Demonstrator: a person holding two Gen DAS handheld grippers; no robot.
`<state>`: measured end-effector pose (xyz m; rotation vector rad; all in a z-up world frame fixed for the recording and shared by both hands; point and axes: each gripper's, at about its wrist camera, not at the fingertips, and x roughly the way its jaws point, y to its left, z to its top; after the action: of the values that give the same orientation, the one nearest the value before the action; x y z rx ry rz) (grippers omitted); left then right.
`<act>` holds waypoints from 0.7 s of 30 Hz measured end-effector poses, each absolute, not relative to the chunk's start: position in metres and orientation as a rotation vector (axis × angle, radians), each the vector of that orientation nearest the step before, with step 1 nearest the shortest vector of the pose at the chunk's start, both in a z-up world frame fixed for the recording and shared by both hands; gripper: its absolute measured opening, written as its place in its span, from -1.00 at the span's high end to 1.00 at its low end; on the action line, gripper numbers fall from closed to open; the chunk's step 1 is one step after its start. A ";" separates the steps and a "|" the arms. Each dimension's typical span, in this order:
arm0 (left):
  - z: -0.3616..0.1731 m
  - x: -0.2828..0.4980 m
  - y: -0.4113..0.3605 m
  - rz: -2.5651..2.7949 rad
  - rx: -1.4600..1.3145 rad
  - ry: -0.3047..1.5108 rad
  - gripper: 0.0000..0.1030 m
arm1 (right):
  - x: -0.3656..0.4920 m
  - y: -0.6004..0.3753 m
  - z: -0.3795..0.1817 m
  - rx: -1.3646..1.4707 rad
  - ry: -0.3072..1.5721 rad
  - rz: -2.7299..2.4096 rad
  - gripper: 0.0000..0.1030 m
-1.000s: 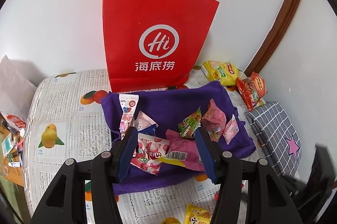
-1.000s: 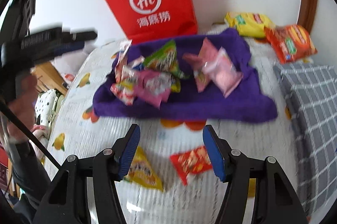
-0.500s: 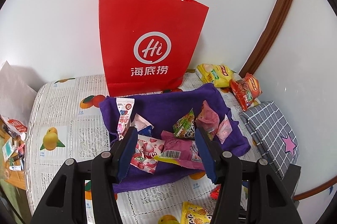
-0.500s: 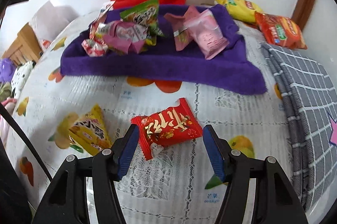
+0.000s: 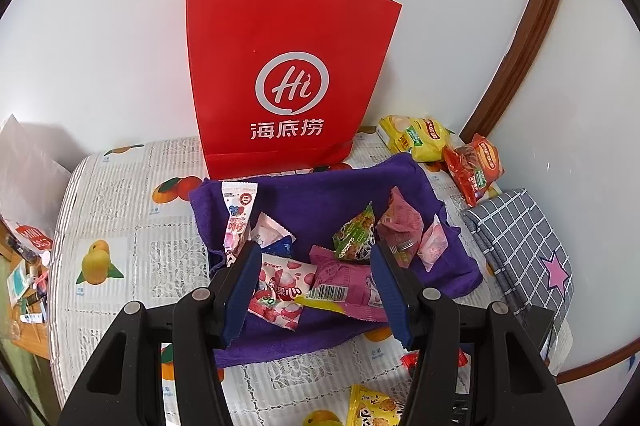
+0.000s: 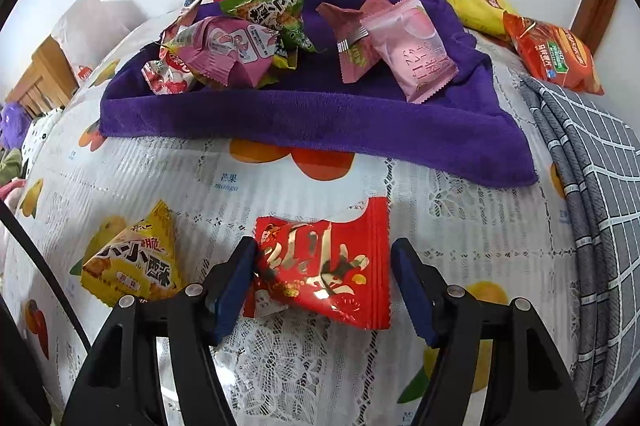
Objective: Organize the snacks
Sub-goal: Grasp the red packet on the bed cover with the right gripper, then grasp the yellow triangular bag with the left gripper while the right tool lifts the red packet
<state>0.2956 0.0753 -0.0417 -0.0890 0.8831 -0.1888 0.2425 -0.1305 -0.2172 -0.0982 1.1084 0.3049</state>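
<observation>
Since a moment ago the right gripper (image 6: 323,268) has dropped low over the table, so the red foil packet (image 6: 326,268) now sits between its spread jaws, left pad touching the packet's crumpled edge, right pad apart from it; nothing is clamped. At lower left of the right wrist view lies a yellow pyramid-shaped packet (image 6: 134,260) on the lace-patterned, fruit-printed tablecloth (image 6: 304,354). Across the upper middle, the plush purple towel (image 6: 320,121) carries a heap of glossy wrappers, among them a green pyramid packet (image 6: 272,7) and a frosted pink pillow pack (image 6: 410,51). At right runs a grey checked cloth (image 6: 592,185).

From the left wrist view, higher up, the left gripper (image 5: 316,284) hovers with jaws wide apart and empty above the towel's near edge. Only this view shows the whole stiff red paper bag (image 5: 286,77) with its white cord handles, upright against the wall behind the towel, and a pink star on the checked cloth.
</observation>
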 end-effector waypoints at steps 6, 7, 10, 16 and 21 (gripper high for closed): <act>-0.043 0.295 0.070 -0.192 -0.077 0.886 -0.05 | 0.233 -0.125 -0.218 -0.120 1.079 0.314 -0.33; -0.043 0.295 0.070 -0.193 -0.076 0.886 -0.05 | 0.232 -0.123 -0.217 -0.122 1.074 0.317 -0.30; -0.041 0.292 0.068 -0.194 -0.071 0.881 -0.05 | 0.228 -0.122 -0.216 -0.117 1.055 0.325 -0.05; -0.036 0.287 0.061 -0.199 -0.053 0.868 -0.05 | 0.225 -0.130 -0.210 -0.054 1.064 0.312 0.20; -0.038 0.280 0.049 -0.197 -0.020 0.872 -0.05 | 0.211 -0.143 -0.201 0.018 1.051 0.282 0.40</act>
<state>0.2799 0.0489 -0.0382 -0.0201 0.8725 -0.1971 0.2109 -0.1433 -0.2007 0.0183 1.0510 0.2824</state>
